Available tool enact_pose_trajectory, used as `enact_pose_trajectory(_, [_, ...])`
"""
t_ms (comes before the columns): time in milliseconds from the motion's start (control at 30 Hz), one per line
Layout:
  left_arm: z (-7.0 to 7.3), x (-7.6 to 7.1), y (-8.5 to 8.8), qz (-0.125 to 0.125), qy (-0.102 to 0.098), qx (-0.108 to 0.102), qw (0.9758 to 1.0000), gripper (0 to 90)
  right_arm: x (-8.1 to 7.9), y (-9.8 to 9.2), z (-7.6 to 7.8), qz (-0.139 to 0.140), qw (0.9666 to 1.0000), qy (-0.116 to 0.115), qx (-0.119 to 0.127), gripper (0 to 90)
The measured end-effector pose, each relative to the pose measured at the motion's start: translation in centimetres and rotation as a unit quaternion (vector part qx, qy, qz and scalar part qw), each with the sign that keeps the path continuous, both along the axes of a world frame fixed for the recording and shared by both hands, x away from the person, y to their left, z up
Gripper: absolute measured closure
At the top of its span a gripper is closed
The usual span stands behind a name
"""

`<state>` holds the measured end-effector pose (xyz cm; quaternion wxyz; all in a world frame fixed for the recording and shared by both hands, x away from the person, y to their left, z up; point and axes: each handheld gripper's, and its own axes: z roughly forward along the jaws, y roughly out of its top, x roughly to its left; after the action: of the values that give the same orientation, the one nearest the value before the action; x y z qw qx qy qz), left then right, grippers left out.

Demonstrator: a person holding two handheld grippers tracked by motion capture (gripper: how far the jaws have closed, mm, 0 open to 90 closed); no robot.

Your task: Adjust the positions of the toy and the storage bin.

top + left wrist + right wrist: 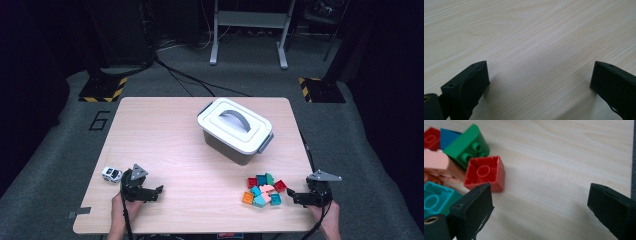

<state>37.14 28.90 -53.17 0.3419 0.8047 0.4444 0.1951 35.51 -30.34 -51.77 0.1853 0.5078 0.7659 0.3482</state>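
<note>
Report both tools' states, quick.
Left tool: open, holding nothing.
Right tool: open, holding nothing, beside the red brick.

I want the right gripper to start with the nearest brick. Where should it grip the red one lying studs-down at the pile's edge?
Grip the red brick across its two flat side walls, coming from its free side, away from the green brick. It lies hollow side up, so the walls are straight and exposed. The right gripper is open and likely wide enough.
</note>
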Motion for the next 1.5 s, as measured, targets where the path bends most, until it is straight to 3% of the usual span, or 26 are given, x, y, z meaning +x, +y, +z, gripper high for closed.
enact_pose_trajectory(200, [0.0, 0.0, 0.1, -0.005, -0.001, 0.000, 1.0000, 3.8, 0.7, 0.5, 2.1, 0.013, 0.9998, -0.010, 0.005, 4.4])
enact_pose_trajectory(233, [0.1, 0.0, 0.1, -0.007, -0.002, 0.003, 1.0000, 4.5, 1.0, 1.1, 3.1, 0.021, 0.9997, -0.008, 0.001, 3.8])
enact_pose_trajectory(433, [0.1, 0.0, 0.1, -0.006, 0.001, -0.002, 1.0000, 5.5, 1.9, 2.7, 5.6, 0.049, 0.9986, -0.013, -0.013, 1.2])
enact_pose_trajectory(633, [0.1, 0.1, 0.0, -0.004, 0.000, -0.003, 1.0000, 5.5, 3.3, 5.2, 9.0, 0.074, 0.9968, -0.028, -0.001, 0.0])
enact_pose_trajectory(1033, [0.0, 0.1, 0.0, -0.003, -0.003, -0.003, 1.0000, 5.5, 6.5, 9.2, 13.8, 0.107, 0.9928, -0.053, 0.014, 0.0])
enact_pose_trajectory(1267, [0.1, 0.1, 0.0, -0.006, -0.005, 0.001, 1.0000, 6.0, 8.4, 11.2, 14.9, 0.113, 0.9918, -0.056, 0.021, 11.4])
enact_pose_trajectory(1367, [0.1, 0.1, 0.0, -0.006, -0.005, 0.000, 1.0000, 6.0, 9.4, 12.2, 15.0, 0.117, 0.9915, -0.055, 0.012, 15.6])
enact_pose_trajectory(1500, [0.1, 0.1, 0.0, -0.006, -0.004, -0.001, 1.0000, 6.4, 10.9, 13.5, 14.7, 0.120, 0.9918, -0.045, 0.004, 28.4])
